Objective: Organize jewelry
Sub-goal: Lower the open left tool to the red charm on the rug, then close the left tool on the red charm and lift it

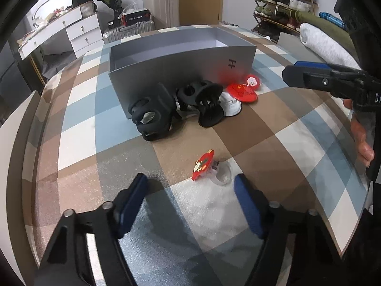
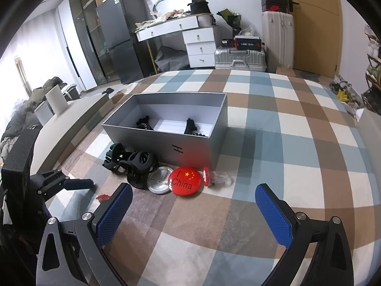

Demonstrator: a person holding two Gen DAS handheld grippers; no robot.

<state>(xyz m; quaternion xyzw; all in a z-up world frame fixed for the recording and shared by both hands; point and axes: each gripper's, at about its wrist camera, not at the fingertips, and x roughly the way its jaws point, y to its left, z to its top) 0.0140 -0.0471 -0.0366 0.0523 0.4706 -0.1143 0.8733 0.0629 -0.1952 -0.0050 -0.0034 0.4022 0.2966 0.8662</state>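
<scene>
Badges: the red badge [image 2: 184, 180] reading "I China" lies ahead of my right gripper [image 2: 194, 217], jaws wide open; left gripper [image 1: 190, 205] jaws open, empty; grey box [image 2: 190, 147] marked "H".

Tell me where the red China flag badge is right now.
In the right wrist view the red China flag badge lies flat on the checked cloth, just in front of the grey box, with a silver badge back touching its left edge.

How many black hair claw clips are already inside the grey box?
2 visible: one black hair claw clip at the left of the grey box, another toward the right. The near wall may hide more.
</scene>
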